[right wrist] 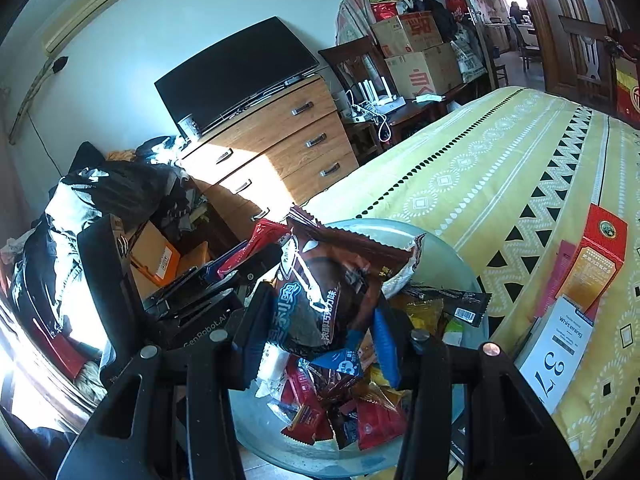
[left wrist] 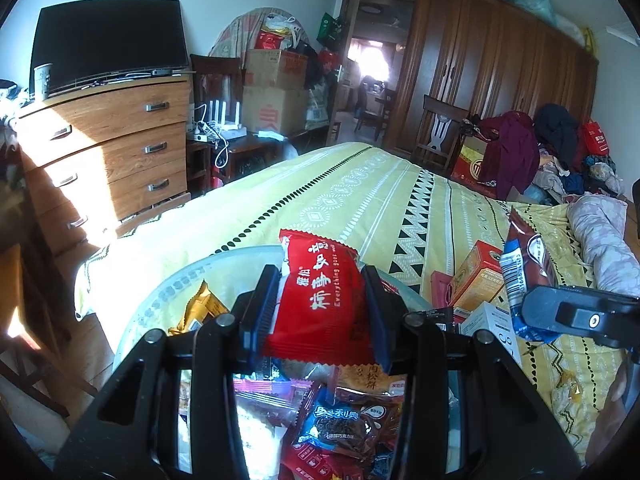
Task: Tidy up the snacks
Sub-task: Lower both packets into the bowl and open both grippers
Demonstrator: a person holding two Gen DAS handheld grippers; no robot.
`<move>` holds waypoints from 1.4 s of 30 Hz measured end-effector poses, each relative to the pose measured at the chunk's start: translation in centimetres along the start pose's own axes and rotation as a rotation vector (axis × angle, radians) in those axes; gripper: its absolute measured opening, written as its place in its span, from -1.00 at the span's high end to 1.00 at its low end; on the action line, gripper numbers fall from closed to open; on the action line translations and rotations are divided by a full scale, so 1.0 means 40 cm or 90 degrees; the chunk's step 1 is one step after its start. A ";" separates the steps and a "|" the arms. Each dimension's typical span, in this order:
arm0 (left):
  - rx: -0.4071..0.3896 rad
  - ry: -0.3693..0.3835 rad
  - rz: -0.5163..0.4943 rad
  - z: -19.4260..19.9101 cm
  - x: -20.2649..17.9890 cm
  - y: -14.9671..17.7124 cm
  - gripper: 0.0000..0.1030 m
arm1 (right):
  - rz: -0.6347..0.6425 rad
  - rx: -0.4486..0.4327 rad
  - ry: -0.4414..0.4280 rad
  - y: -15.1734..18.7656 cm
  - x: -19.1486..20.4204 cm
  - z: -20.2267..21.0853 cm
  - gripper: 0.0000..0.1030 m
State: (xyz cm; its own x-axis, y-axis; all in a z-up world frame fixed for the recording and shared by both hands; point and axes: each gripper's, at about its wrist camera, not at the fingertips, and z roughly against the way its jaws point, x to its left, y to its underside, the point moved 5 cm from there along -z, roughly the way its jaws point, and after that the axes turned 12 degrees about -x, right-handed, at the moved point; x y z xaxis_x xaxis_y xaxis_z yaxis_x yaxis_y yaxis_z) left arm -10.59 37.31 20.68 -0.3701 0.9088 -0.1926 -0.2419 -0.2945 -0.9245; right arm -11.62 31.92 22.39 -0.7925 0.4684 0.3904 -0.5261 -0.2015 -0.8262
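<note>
Red foil snack packet [left wrist: 320, 300] with white lettering sits clamped between the left gripper [left wrist: 320, 308] pads, above the round translucent plastic tub [left wrist: 168, 292] of mixed snacks at the near edge of the yellow patterned bedspread [left wrist: 360, 192]. To its right, the right gripper [right wrist: 316, 320] grasps a brown-and-blue cookie packet [right wrist: 332, 284] over the same tub.

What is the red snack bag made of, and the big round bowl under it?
The red snack bag looks like thin glossy plastic film: it crinkles, shines, and has zigzag-cut ends. The round bowl seems to be frosted, see-through plastic, though it might be glass.
</note>
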 end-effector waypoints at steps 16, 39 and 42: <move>0.030 -0.005 -0.003 -0.022 0.011 0.007 0.18 | 0.016 0.018 0.029 0.002 0.007 -0.042 0.03; 0.162 -0.103 -0.042 -0.169 0.099 0.039 0.16 | 0.007 0.120 0.051 -0.007 -0.058 -0.220 0.02; 0.170 -0.099 -0.050 -0.167 0.090 0.040 0.15 | 0.005 0.128 0.052 0.004 -0.062 -0.228 0.02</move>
State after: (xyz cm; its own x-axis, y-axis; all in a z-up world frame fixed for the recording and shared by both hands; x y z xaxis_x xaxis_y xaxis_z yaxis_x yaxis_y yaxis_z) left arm -6.33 42.09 16.33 -0.4685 0.8819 -0.0519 -0.4951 -0.3108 -0.8113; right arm -6.91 38.57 17.59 -0.7738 0.5321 0.3436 -0.5773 -0.3693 -0.7282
